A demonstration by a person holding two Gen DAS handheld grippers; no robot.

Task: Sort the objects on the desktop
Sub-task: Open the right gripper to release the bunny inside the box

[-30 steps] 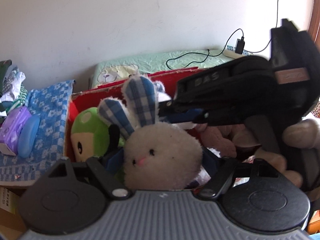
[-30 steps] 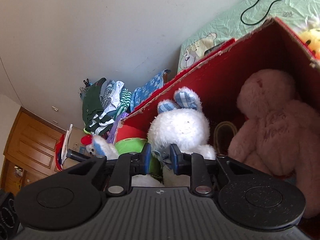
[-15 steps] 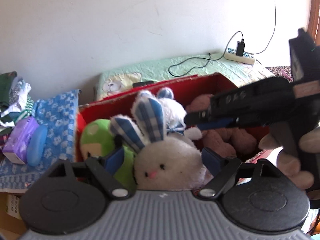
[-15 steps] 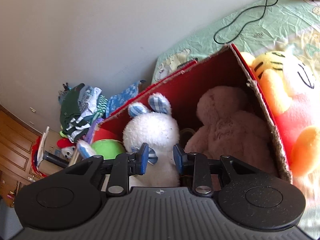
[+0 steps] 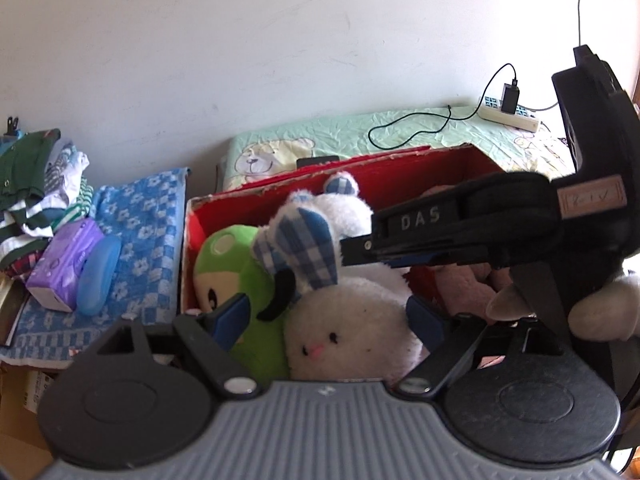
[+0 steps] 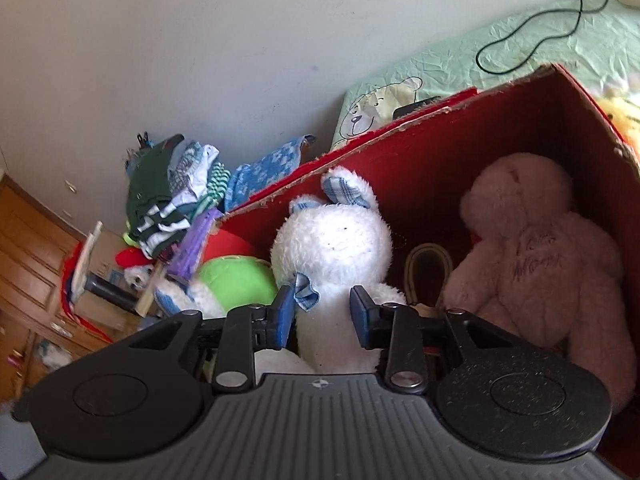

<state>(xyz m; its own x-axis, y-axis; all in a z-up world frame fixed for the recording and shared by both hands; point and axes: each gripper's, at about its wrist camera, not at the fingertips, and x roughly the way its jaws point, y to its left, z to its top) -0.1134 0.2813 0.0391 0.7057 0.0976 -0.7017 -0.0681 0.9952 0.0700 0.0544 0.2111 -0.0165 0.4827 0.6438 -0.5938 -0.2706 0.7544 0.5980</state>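
Note:
My left gripper (image 5: 330, 320) is shut on a white plush bunny (image 5: 352, 340) with blue checked ears, held over the near edge of a red cardboard box (image 5: 400, 168). A green plush toy (image 5: 236, 264) lies in the box beside it. My right gripper (image 6: 323, 312) is open, its jaws on either side of a second white bunny (image 6: 336, 248) sitting in the box (image 6: 500, 120); it is also seen from the side in the left wrist view (image 5: 460, 232). A pink teddy bear (image 6: 536, 256) sits in the box's right part.
A purple tissue pack (image 5: 64, 264) and a blue case (image 5: 98, 276) lie on a blue checked cloth (image 5: 148, 216) left of the box. Folded clothes (image 5: 36, 176) are piled further left. A green bedsheet with a power strip (image 5: 508, 114) lies behind. A white wall is at the back.
The right gripper's jaws have opened wider and moved down into the box around the second bunny. The left gripper still holds its bunny and has shifted slightly closer to the box.

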